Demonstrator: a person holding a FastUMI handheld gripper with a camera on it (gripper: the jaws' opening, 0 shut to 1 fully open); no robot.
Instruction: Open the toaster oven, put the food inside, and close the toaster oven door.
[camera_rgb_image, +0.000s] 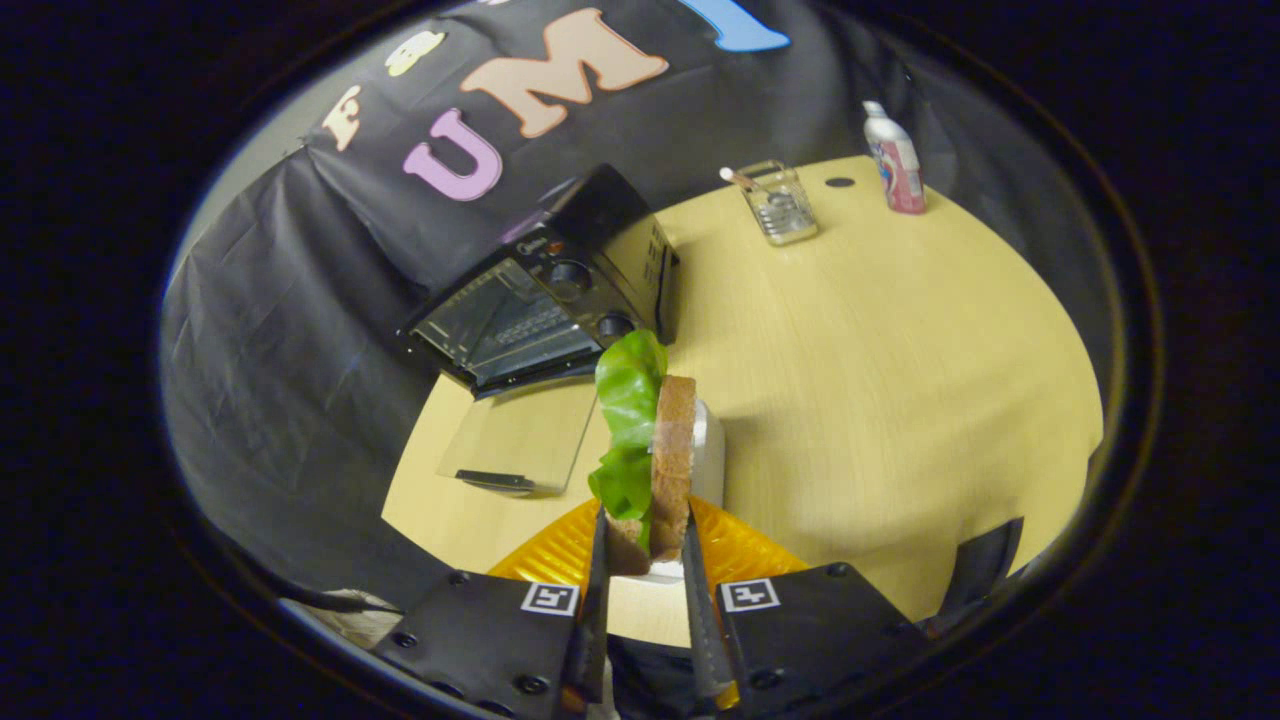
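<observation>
While our gripper clamped the sandwich upright above the orange plate, we faced the open toaster oven.

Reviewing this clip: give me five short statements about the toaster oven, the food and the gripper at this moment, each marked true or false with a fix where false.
1. The toaster oven door is open, folded down onto the table. True.
2. The gripper is open and holds nothing. False: its fingers press on a sandwich from both sides.
3. The sandwich is already inside the oven. False: it is between the fingers, short of the oven.
4. A green lettuce leaf sticks out of the sandwich. True.
5. The bottle lies on its side. False: it stands upright at the far side of the table, near a glass container.
</observation>
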